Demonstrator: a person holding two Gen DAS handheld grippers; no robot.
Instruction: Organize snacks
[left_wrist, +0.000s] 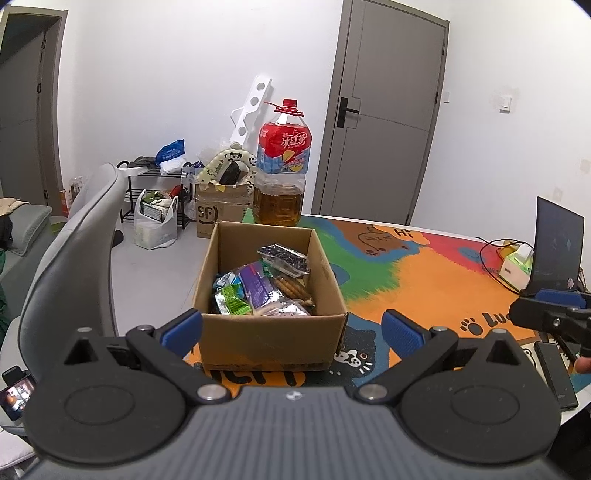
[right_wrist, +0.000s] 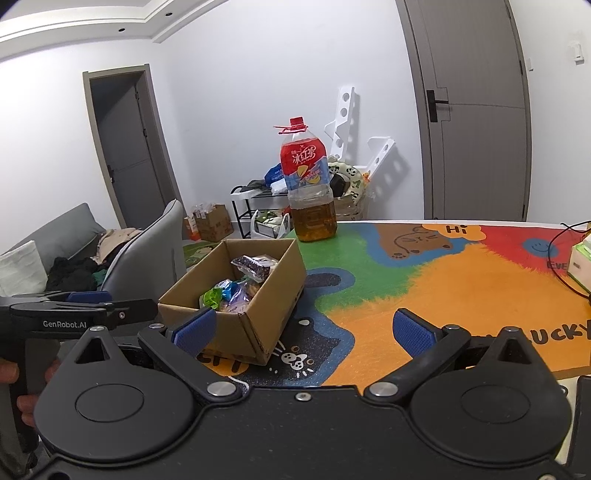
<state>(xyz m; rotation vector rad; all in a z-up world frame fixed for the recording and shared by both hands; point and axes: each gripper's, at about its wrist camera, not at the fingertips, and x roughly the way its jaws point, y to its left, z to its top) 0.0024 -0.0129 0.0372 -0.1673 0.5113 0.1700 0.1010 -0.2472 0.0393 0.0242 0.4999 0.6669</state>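
Colourful mat (right_wrist: 443, 280) on table | grey doors, white walls | left tongs (left_wrist: 291, 328), right tongs (right_wrist: 304, 330) wide apart, empty

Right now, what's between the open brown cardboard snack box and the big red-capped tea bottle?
Nothing: only bare colourful mat separates cardboard box from bottle, seen in the right wrist view.

The cardboard box (left_wrist: 271, 338) is matt brown paperboard, and the snack packets (left_wrist: 258, 288) inside it are shiny crinkled foil and plastic film. Behind it the big drink bottle (left_wrist: 282, 166) is clear glossy plastic with a slick printed label. The table mat (right_wrist: 461, 288) looks soft and matt, and the left gripper (left_wrist: 291, 328) has matt black plastic arms, ribbed blue pads and bright metal pins.
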